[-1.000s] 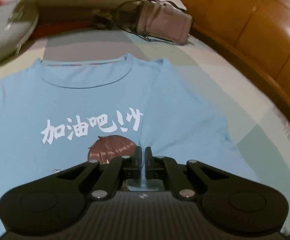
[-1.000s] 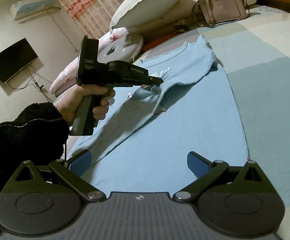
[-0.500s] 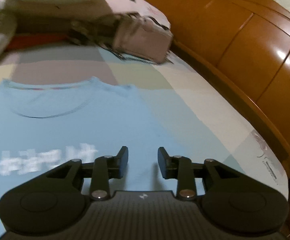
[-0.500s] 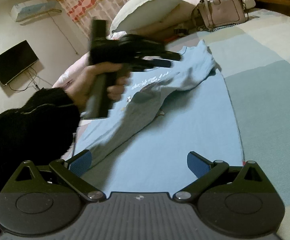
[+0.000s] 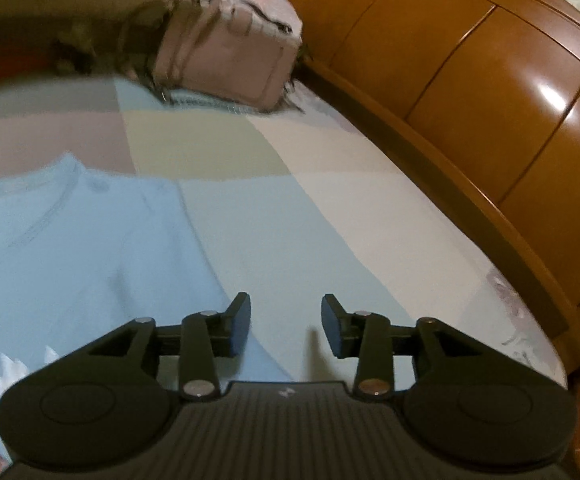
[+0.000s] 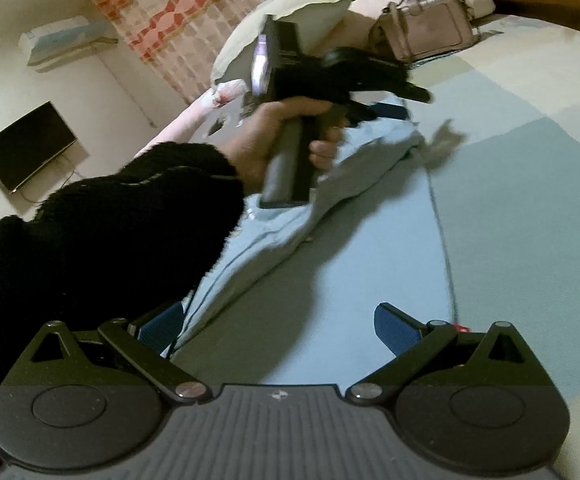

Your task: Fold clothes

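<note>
A light blue T-shirt (image 5: 70, 256) with white print lies on the bed, its collar toward the pillows. It also shows in the right wrist view (image 6: 349, 264), with one side folded over along its length. My left gripper (image 5: 286, 322) is open and empty, above the shirt's right edge near the shoulder. In the right wrist view the left gripper (image 6: 405, 100) is held in a hand above the shirt's upper part. My right gripper (image 6: 278, 324) is wide open and empty, low over the shirt's lower part.
A pink handbag (image 5: 230, 52) sits on the patchwork bedspread (image 5: 329, 208) beyond the collar, also in the right wrist view (image 6: 425, 28). A wooden bed frame (image 5: 469, 92) runs along the right. Pillows (image 6: 286, 24) lie at the head. A dark-sleeved arm (image 6: 102, 232) crosses the left.
My left gripper let go of the shirt's fold, opened, and moved right and forward toward the shoulder and bed edge. The released fold lies on the shirt. My right gripper stayed open in place.
</note>
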The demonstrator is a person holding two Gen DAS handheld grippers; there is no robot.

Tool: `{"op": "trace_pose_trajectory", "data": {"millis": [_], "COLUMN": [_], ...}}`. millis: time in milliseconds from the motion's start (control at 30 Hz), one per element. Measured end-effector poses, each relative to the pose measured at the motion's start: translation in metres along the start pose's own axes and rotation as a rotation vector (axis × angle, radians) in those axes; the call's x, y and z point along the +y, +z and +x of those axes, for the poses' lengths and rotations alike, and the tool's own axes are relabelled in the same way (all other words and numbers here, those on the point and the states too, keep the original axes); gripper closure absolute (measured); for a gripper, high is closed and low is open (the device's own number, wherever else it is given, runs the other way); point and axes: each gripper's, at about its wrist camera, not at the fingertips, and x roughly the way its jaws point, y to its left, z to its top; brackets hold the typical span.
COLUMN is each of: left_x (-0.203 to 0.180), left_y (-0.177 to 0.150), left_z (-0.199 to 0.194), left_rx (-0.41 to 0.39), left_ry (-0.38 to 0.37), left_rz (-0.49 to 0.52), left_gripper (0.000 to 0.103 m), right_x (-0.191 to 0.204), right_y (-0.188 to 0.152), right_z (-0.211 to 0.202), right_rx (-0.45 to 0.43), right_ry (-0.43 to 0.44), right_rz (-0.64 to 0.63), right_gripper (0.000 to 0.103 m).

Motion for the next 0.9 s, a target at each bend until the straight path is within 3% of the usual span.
{"op": "trace_pose_trajectory", "data": {"millis": [200,300,500,567,733,900], "left_x": [0.019,0.021,0.005,0.001,-0.013,-0.022], "left_y": [0.015,0.024,0.018,0.012,-0.042,-0.087], "left_z": [0.028,0.042,-0.006,-0.027,-0.095,-0.122], "left_rx": [-0.004,-0.019,0.027,0.058,0.120,0.094], "left_ry": [0.095,0.087,0.109,0.110,0.120,0.166], "left_rz": [0.010,-0.010,0.050,0.072,0.206,0.277], "left_gripper": [0.056,0.044,0.044,0.035,0.034,0.034], "right_x": [-0.005,-0.005,0.003,0.004,0.000,0.001], "right_y": [-0.002,-0.001,-0.006,-0.004,-0.004,-0.007], "right_z": [0.002,0.003,0.007,0.005,0.001,0.003], "right_rx": [0.017,0.024,0.046,0.026,-0.019,-0.028], "right_ry": [0.004,-0.004,-0.006,-0.009,-0.045,-0.071], "right_rz": [0.004,0.011,0.002,-0.005,0.010,-0.008], "right_gripper": [0.000,0.000,0.000,0.000,0.000,0.000]}}
